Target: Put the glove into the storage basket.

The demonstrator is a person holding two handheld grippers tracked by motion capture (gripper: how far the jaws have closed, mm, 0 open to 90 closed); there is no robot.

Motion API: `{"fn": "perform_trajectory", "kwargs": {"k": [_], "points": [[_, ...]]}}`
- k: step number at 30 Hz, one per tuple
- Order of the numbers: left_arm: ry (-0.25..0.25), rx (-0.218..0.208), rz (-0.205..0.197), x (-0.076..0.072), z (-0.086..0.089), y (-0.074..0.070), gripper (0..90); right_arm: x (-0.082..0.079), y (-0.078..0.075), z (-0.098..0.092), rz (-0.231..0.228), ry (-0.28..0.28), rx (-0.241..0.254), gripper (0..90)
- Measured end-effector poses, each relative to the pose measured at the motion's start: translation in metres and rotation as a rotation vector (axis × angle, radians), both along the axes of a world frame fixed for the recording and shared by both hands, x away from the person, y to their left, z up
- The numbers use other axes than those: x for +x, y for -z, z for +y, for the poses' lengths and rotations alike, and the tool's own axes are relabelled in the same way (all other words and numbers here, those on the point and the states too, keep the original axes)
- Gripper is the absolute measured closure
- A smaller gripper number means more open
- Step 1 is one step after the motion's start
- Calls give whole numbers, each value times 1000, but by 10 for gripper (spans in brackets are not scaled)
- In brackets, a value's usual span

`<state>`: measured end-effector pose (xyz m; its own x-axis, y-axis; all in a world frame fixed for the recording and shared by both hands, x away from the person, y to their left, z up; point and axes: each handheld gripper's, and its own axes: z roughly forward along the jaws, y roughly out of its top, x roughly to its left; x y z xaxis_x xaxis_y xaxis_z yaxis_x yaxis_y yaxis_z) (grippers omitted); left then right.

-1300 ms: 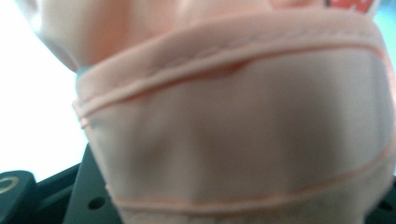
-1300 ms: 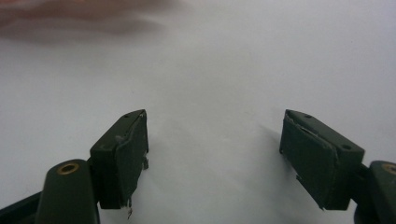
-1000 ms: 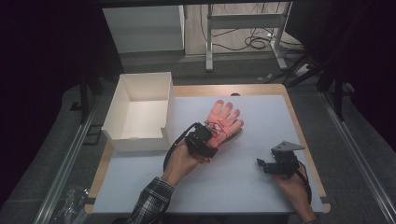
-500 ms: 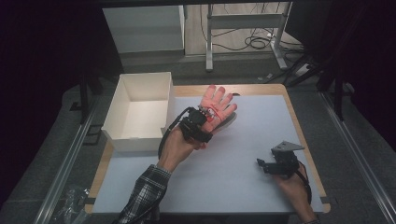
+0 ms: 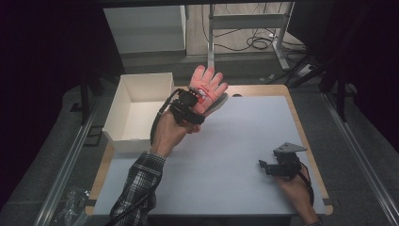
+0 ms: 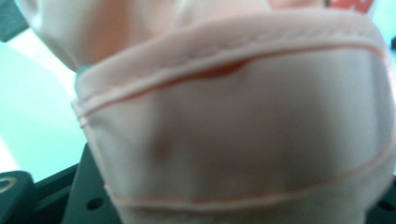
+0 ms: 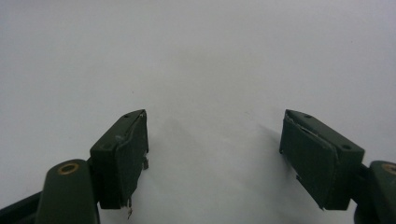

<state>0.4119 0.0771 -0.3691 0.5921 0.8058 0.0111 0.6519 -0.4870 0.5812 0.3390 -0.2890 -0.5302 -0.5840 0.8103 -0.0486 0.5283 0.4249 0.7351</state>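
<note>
White tabletop (image 5: 226, 155) beside open box (image 5: 136, 110); left tool (image 5: 190, 106) grips glove (image 5: 207, 89).

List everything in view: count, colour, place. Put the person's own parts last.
Pink fabric glove with a red and white patch: one, pink, lifted off the table beside the box, cuff clamped in the left gripper.
Open white cardboard box: one, white, at the table's far left corner, nothing seen inside.
Pale grey mat: one, covers the wooden tabletop.
Wooden table: one, tan edge showing round the mat.
White cabinet: one, on the floor beyond the table.
Metal frame with cables: one, grey, beyond the table.
Left gripper: one, black, raised, shut on the glove.
Right gripper: one, black, jaws apart over bare mat at near right.
Plaid sleeve: one, left forearm.
</note>
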Motion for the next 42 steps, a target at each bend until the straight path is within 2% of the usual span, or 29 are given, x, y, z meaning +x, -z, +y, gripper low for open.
{"fn": "perform_trajectory", "kwargs": {"k": [4, 10, 18, 26, 34, 42], "points": [[-43, 1, -10, 6, 13, -12, 422, 0, 0, 0, 0, 0, 0, 239], [-126, -19, -31, 12, 38, -25, 421, 0, 0, 0, -2, -1, 0, 239], [-240, -21, -43, 19, 74, -26, 420, 0, 0, 0, -2, -1, 0, 239], [-349, -30, -26, 24, 110, -14, 418, 0, 0, 0, -2, 0, -1, 239], [-428, -32, -5, 29, 135, 5, 414, 0, 0, 0, -2, 0, -1, 239], [-449, -23, 11, 36, 144, 30, 409, 0, 0, 0, -2, 0, -1, 239]]}}
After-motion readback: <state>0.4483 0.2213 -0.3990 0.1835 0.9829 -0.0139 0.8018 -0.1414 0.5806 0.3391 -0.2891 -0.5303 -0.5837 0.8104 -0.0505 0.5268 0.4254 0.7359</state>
